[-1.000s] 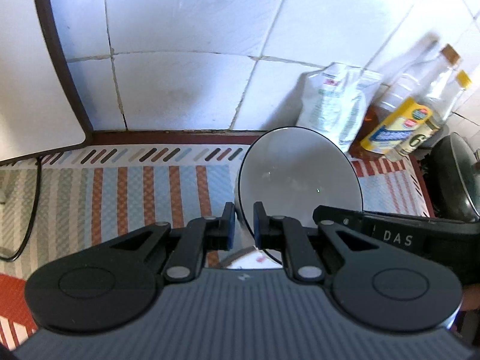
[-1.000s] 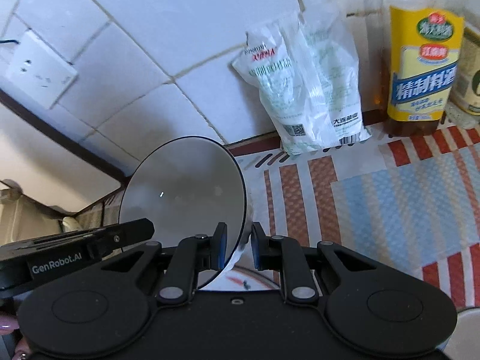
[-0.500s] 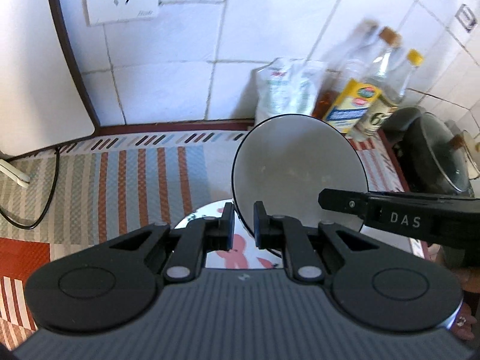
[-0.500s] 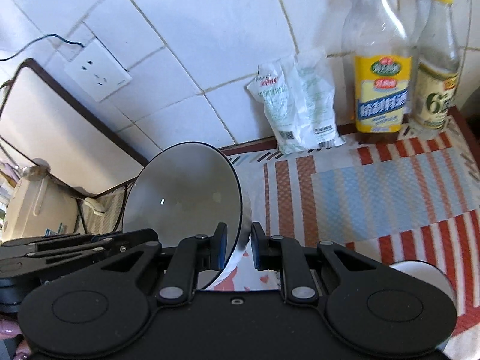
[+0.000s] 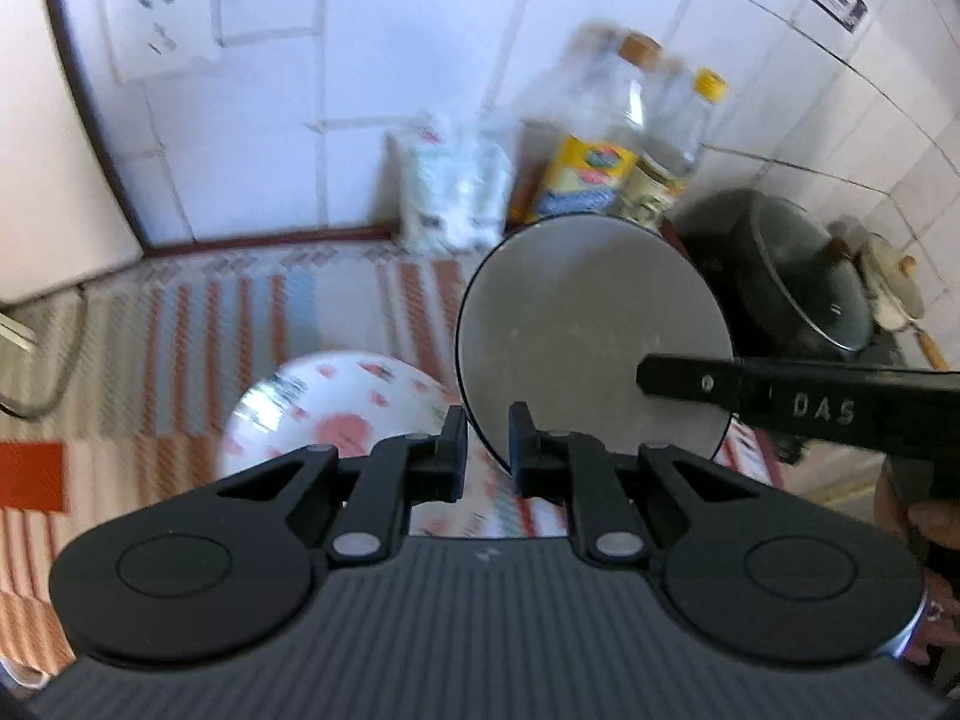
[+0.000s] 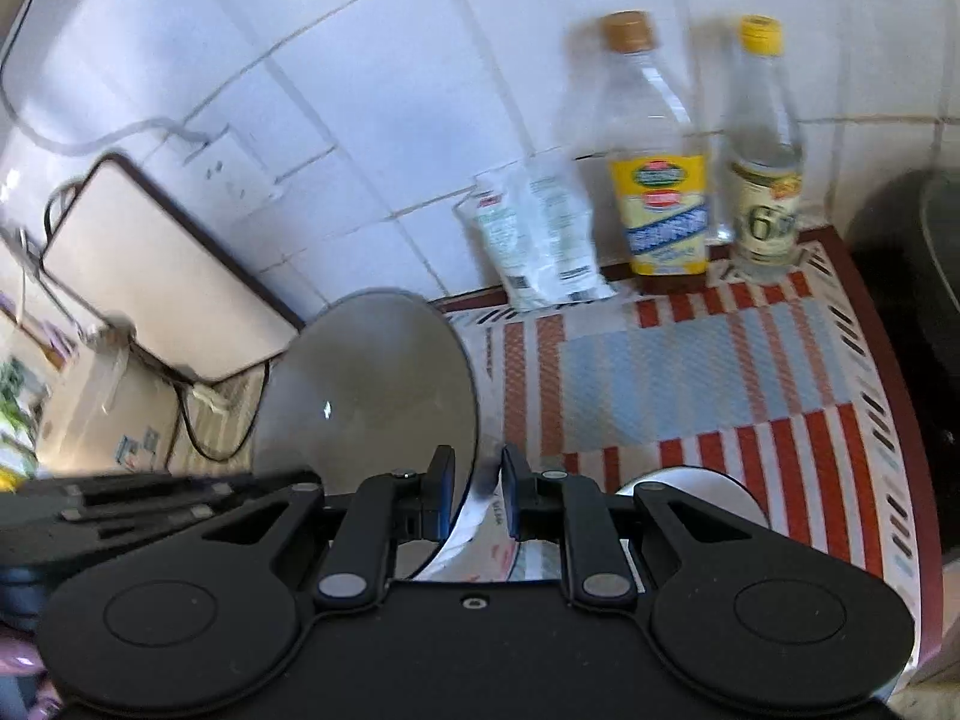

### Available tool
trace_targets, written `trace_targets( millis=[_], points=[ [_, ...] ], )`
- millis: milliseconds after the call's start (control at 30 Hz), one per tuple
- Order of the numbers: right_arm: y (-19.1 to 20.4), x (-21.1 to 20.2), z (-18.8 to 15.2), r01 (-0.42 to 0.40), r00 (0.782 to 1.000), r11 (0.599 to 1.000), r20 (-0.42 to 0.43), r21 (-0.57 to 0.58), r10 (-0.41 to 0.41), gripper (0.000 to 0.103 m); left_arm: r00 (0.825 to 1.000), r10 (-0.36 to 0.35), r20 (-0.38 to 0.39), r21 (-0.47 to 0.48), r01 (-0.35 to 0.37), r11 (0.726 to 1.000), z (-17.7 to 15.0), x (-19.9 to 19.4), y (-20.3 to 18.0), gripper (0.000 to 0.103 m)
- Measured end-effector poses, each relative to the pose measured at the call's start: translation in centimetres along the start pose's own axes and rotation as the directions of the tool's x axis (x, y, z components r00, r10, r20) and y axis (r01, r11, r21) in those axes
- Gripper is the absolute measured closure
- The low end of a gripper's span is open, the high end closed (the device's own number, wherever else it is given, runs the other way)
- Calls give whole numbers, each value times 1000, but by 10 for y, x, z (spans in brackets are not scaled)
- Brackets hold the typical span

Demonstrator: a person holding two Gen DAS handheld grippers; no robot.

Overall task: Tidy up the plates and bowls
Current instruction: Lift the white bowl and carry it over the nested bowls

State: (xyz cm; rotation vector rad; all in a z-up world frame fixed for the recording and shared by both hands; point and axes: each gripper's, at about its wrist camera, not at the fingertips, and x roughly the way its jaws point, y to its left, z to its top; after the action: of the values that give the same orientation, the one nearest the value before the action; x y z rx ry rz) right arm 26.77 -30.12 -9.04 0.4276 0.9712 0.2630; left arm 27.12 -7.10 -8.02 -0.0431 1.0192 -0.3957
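A grey bowl with a dark rim [image 5: 594, 336] hangs tilted above the striped mat, held from two sides. My left gripper [image 5: 487, 438] is shut on its lower left rim. My right gripper [image 6: 475, 492] is shut on the opposite rim of the same bowl [image 6: 372, 396]. The right gripper also shows as a black bar [image 5: 780, 402] across the bowl in the left wrist view. Beneath the bowl lies a white plate with red flowers [image 5: 336, 402]. The top of a white bowl [image 6: 690, 486] shows behind my right finger.
Against the tiled wall stand two bottles [image 6: 660, 204] and a white bag [image 6: 540, 240]. A black pot with a glass lid [image 5: 798, 300] sits at the right. A white board [image 6: 156, 276] leans at the left, with a cable [image 6: 204, 432] below it.
Both grippers have risen and drawn back from the wall with the grey bowl between them. The flowered plate under it has come into view, as have the pot and more of the counter.
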Motion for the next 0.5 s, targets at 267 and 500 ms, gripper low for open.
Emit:
trace_targets(
  millis=[267,500],
  points=[
    [-45,-27,-16,51,999,998,-12,39,-50,83,996,-38,-81,39,41,998,-11,25,-48,91],
    [-80,-19,-28,61,996,996,-62,65,-57,81,987,-22,-159,59,32,998,-19,60,-69,91]
  ],
)
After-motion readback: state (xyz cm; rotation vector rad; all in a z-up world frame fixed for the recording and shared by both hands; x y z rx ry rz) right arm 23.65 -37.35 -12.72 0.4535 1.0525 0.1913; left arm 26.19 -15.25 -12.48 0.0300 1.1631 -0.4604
